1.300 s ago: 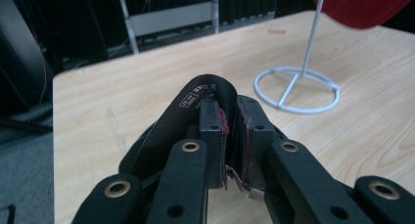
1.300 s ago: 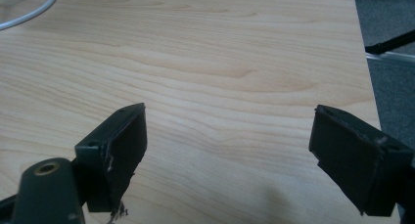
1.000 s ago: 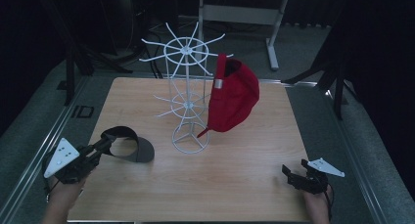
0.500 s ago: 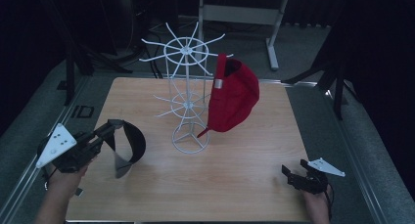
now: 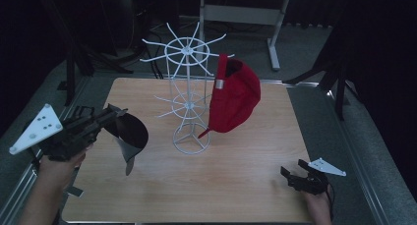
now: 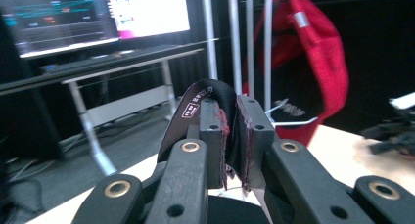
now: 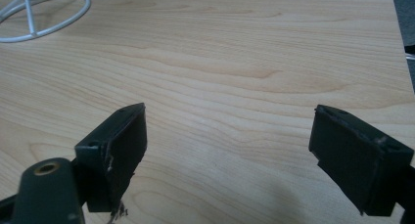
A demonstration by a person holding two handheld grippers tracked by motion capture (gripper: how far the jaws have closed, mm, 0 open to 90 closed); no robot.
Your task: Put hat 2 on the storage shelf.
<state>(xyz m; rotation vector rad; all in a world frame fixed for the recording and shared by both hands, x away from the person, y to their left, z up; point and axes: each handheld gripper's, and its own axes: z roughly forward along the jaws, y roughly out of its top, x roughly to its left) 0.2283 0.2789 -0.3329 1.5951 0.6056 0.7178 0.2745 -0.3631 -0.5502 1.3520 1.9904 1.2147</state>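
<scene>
Left tongs (image 5: 114,116) clamped on rim of black cap (image 5: 129,136), cap hanging in air over left part of table (image 5: 246,195), brim down, just left of white wire rack (image 5: 187,102). Right tongs (image 7: 230,155) wide, empty, low over table at near right.

Risks: thin pinch on fabric edge, cap may slip; swinging brim may snag rack spokes or knock red cap (image 5: 233,99) off its hook.

Change: a second ago black cap lay on table; now lifted clear. Right tongs unmoved.
</scene>
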